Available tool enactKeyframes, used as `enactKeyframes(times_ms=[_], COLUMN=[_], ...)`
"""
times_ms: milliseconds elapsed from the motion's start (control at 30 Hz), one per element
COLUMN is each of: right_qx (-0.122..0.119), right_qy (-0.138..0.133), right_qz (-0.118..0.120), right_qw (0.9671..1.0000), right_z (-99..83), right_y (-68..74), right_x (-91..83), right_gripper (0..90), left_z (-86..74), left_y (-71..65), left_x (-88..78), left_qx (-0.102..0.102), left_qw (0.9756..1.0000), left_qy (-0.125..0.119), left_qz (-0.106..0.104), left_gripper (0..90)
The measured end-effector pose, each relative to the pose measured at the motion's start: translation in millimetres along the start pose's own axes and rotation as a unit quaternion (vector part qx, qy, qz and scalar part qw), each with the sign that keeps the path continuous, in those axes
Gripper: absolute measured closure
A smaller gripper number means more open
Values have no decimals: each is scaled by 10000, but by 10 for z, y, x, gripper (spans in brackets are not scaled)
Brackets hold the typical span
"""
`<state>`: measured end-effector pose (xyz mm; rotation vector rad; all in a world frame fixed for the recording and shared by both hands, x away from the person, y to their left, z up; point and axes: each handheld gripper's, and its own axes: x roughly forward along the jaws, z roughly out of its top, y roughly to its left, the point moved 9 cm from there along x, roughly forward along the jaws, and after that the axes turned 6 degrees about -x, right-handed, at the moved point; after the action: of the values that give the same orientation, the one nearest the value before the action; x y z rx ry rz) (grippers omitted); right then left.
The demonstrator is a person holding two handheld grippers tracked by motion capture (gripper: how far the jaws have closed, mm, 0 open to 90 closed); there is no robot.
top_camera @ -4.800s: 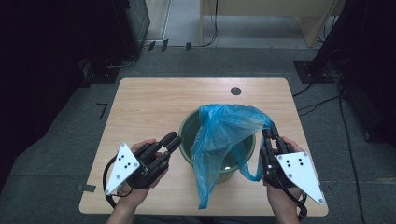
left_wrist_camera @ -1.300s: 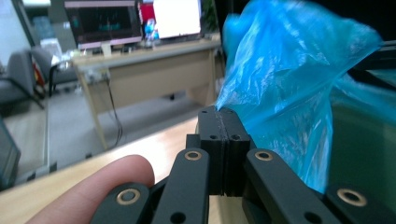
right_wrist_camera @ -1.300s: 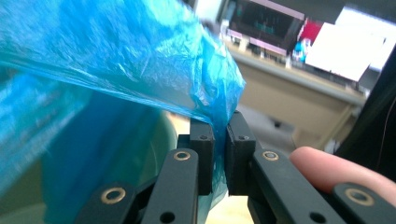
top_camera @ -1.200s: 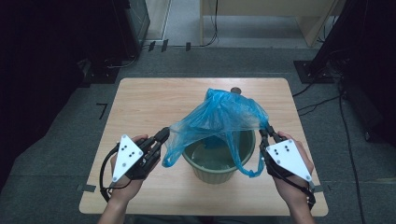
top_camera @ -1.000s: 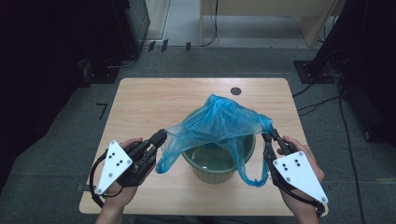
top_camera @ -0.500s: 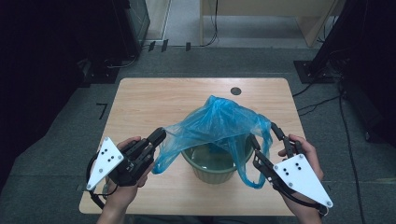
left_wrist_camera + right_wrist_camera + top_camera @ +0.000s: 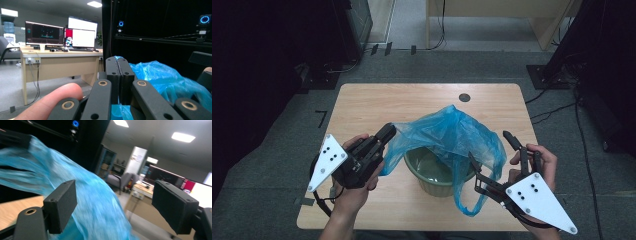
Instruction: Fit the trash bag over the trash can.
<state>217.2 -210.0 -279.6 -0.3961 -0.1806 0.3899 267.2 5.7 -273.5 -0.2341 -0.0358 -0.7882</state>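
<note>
A green bucket (image 7: 436,172) stands on the wooden table (image 7: 362,105), and a blue plastic bag (image 7: 452,132) is draped over it. My left gripper (image 7: 388,132) is to the left of the bucket, shut on the bag's left edge. In the left gripper view the jaws are pressed together (image 7: 119,63), with the blue bag (image 7: 162,77) running off to the right. My right gripper (image 7: 490,147) is at the bucket's right. Its jaws have just been opening and now stand wide apart. The bag (image 7: 97,202) passes blurred between them, touching neither pad (image 7: 62,202). A bag handle (image 7: 466,202) hangs down the bucket's front.
A round cable hole (image 7: 464,97) sits near the table's far edge. Dark racks and cables surround the table on the floor. A desk (image 7: 57,57) with monitors stands far off in the left gripper view.
The right gripper has opened and let go of the bag, whose right side has slumped. The left gripper has lifted a little with the bag's edge held.
</note>
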Motion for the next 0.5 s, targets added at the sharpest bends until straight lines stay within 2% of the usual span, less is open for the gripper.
enactKeyframes(times_ms=[133,233,300,367,433,500], right_qx=[-238,-418,-408,-321,-207,-128], right_qy=[-86,48,147,270,415,517], right_qz=[236,310,330,246,151,13], right_qw=[9994,9986,9985,9988,9988,9986], right_z=[70,52,24,-9,-45,-73], right_y=[139,229,245,222,179,133], right_x=[56,147,208,271,333,390], right_gripper=[222,222,221,240,328,454], left_z=[91,152,181,196,204,207], left_y=[-81,-141,-168,-186,-194,-190], left_x=[114,188,226,253,268,274], left_qx=[66,105,128,167,189,189], left_qw=[10000,9999,9998,9998,9997,9997], left_qy=[-40,-61,-66,-55,-55,-68], left_qz=[-44,-96,-112,-131,-152,-167], left_gripper=[886,887,887,886,886,886])
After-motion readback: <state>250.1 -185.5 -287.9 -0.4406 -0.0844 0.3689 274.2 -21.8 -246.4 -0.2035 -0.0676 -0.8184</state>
